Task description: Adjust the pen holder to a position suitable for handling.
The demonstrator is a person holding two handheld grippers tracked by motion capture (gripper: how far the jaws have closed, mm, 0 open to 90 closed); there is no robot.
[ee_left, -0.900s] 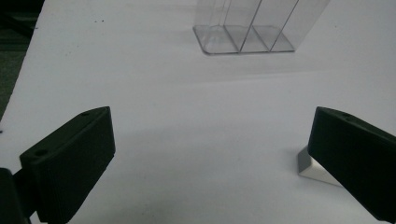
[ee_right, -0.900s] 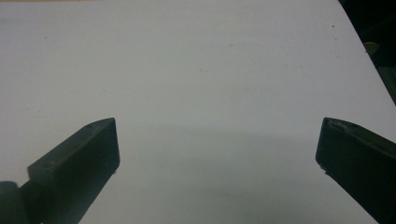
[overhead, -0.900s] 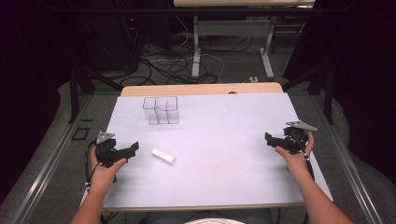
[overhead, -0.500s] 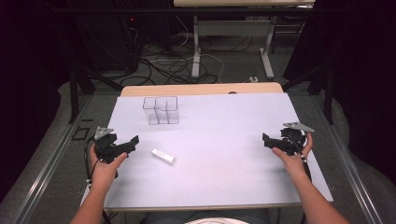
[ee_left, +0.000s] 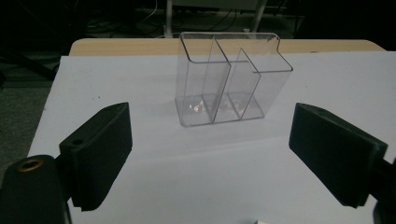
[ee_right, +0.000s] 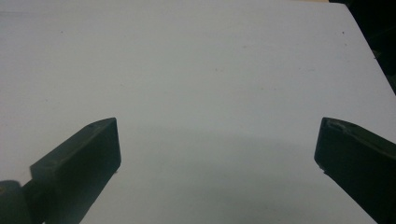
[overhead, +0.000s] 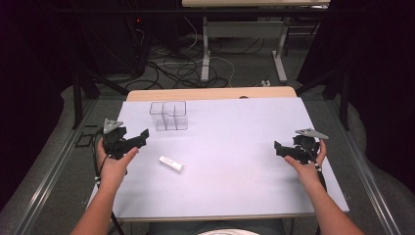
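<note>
- Left claw (overhead: 139, 137) held above the left edge of the bench (overhead: 235, 196), jaws spread wide with nothing between them, aimed at the clear divided box (overhead: 169, 116).
- Right claw (overhead: 280, 148) at the far right side, jaws equally wide apart, empty, well apart from everything else.
- Clear divided box upright near the back left of the bench; small white block (overhead: 171, 164) flat on the surface, near the left claw and closer to the person than the box.
- Likely trouble: thin, slick transparent walls apt to slip or tip the box if pinched off-centre or by one partition alone.
- Further trouble: low, flat white block hard to seize from above; jaw tips may scrape the bench and skid the block away.
- Possible clash: left hand (overhead: 115, 164) sweeping toward the box could knock the block sideways.
- Left gripper view: box (ee_left: 231, 79) framed between the two jaws, its inner partitions and empty compartments plainly legible, detail too small to read from above.
- Right gripper view: bare white surface (ee_right: 210, 70) between the jaws.
- High view: layout of block, box and both hands at once.
</note>
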